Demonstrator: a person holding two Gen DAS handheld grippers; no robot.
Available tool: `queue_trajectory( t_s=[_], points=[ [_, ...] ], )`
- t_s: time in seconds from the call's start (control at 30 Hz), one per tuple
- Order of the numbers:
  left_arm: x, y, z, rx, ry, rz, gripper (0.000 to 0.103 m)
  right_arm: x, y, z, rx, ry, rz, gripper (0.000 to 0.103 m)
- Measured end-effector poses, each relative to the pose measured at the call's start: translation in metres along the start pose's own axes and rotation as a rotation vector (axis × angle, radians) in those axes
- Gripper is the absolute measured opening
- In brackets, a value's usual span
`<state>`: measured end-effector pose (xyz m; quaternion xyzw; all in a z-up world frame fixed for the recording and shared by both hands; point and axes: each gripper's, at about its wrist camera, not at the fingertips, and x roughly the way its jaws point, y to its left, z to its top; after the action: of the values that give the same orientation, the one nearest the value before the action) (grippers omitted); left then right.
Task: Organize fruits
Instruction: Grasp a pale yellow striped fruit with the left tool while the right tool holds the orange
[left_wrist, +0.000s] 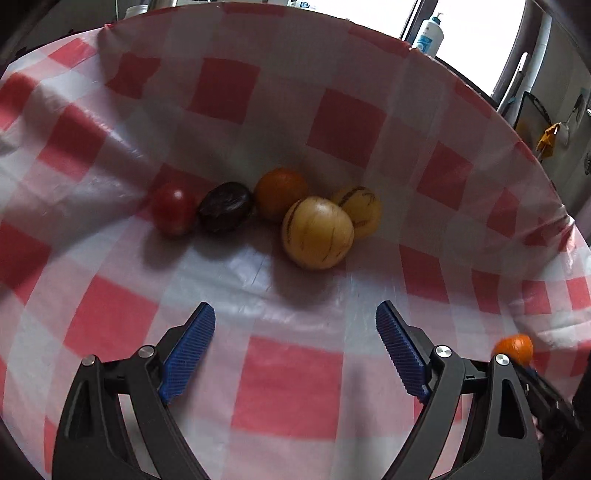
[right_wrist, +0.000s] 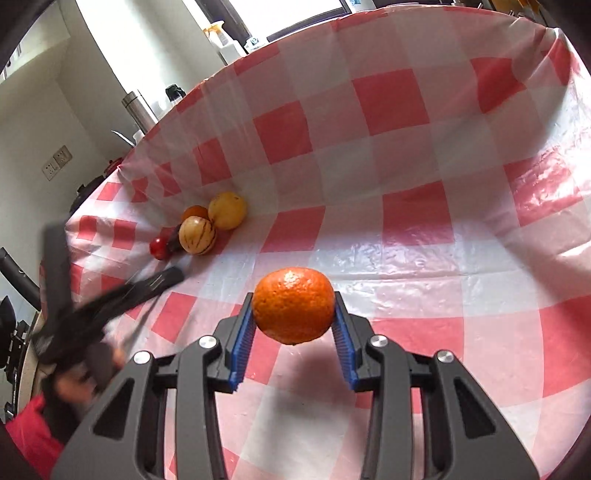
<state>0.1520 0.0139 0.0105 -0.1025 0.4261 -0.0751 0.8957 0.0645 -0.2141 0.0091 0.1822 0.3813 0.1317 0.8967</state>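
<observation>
A cluster of fruit lies on the red-and-white checked tablecloth: a red fruit, a dark purple one, an orange one and two yellow striped ones. My left gripper stands open a short way in front of them, with nothing between its blue pads. My right gripper is shut on an orange mandarin, held above the cloth. That mandarin also shows at the right edge of the left wrist view. The left gripper appears blurred at the left of the right wrist view, near the cluster.
Beyond the table's far edge stand a pump bottle, a steel flask and other bottles by a bright window. A wall socket is on the left wall. A red sleeve shows at lower left.
</observation>
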Motion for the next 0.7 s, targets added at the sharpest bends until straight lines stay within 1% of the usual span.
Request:
queue_trajectory(
  t_s=[0.07, 0.13, 0.17, 0.2, 0.23, 0.3, 0.33, 0.37, 0.43, 0.47, 0.6, 0.63, 0.7],
  points=[
    [0.016, -0.011, 0.016, 0.010, 0.007, 0.024, 0.085, -0.001, -0.002, 0.000, 0.004, -0.002, 0.004, 0.040],
    [0.032, -0.022, 0.027, 0.052, 0.012, 0.066, 0.078, 0.000, -0.003, 0.001, 0.009, -0.005, 0.008, 0.040],
    [0.036, -0.026, 0.030, 0.066, 0.014, 0.088, 0.071, 0.000, -0.003, 0.000, 0.008, -0.007, 0.012, 0.040],
    [0.037, -0.029, 0.030, 0.078, 0.012, 0.099, 0.051, 0.000, -0.003, 0.000, 0.008, -0.008, 0.017, 0.040],
    [0.036, -0.031, 0.028, 0.089, 0.011, 0.103, 0.044, -0.003, -0.006, -0.001, 0.009, -0.009, 0.019, 0.040],
    [0.027, -0.033, 0.016, 0.106, 0.014, 0.075, 0.044, -0.004, -0.006, -0.001, 0.009, -0.011, 0.021, 0.040],
    [0.018, -0.035, 0.006, 0.114, 0.006, 0.078, 0.044, -0.003, -0.005, -0.001, 0.008, -0.011, 0.020, 0.040],
    [0.007, -0.036, -0.006, 0.127, -0.011, 0.082, 0.044, -0.003, -0.004, -0.001, 0.008, -0.013, 0.019, 0.040],
    [-0.019, -0.039, -0.029, 0.135, -0.051, 0.063, 0.044, -0.002, -0.004, -0.001, 0.007, -0.015, 0.019, 0.040],
    [-0.034, -0.039, -0.043, 0.126, -0.066, 0.044, 0.044, -0.003, -0.004, -0.002, 0.007, -0.016, 0.020, 0.040],
    [-0.080, -0.036, -0.091, 0.056, -0.082, -0.039, 0.044, -0.002, -0.004, -0.002, 0.009, -0.016, 0.017, 0.040],
    [-0.088, -0.035, -0.102, 0.053, -0.082, -0.052, 0.044, -0.002, -0.003, -0.001, 0.007, -0.016, 0.020, 0.040],
    [-0.100, -0.039, -0.121, 0.079, -0.077, -0.059, 0.044, -0.001, -0.002, -0.002, 0.001, -0.009, 0.026, 0.040]
  ],
)
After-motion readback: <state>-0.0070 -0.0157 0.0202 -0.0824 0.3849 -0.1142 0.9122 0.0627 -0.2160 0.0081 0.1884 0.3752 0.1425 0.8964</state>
